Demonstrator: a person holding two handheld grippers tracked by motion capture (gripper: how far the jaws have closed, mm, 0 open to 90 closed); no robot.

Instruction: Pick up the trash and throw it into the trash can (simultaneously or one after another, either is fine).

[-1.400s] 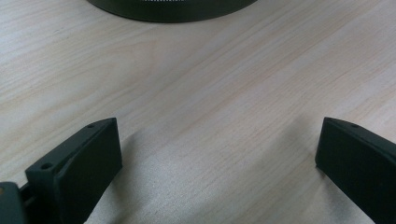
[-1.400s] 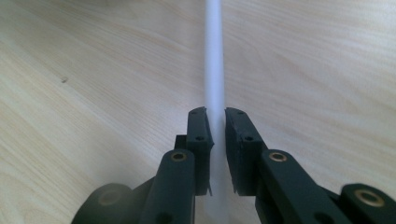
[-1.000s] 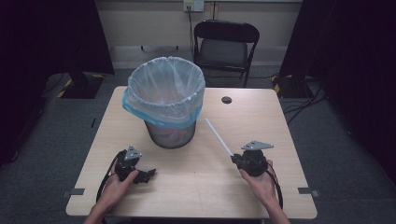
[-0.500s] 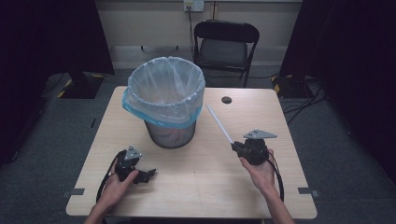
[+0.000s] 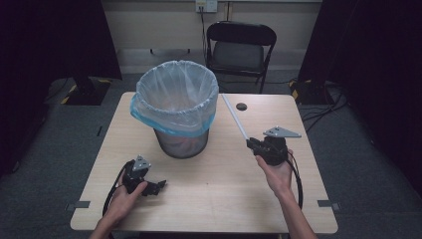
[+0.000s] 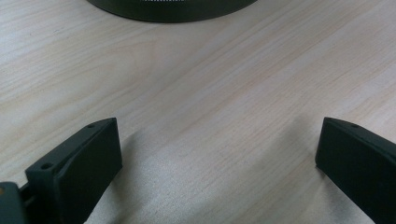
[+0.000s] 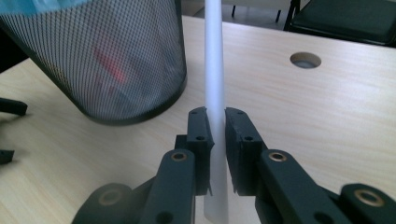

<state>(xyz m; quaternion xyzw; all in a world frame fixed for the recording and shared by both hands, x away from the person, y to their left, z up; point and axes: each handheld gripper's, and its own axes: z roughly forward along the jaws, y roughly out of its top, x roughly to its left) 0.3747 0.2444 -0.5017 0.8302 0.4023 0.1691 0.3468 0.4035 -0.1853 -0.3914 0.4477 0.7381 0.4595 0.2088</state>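
Clamped between the right claw [image 7: 217,128] jaws, the white tube [image 7: 214,70] juts forward beside the wastebasket [image 5: 180,142].

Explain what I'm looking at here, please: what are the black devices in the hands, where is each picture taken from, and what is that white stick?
A person sits at a wooden table holding a hand-operated two-jaw gripper in each hand. The high view looks down from above the person's side; the two gripper views come from cameras riding on the grippers, looking along their black jaws. On the table stands a black mesh bin lined with a pale blue bag; something red shows through the mesh. The right gripper is shut on a long white tube, gripping it near one end so that it points away toward the bin's side. The left gripper rests low over bare tabletop, jaws wide apart and empty.
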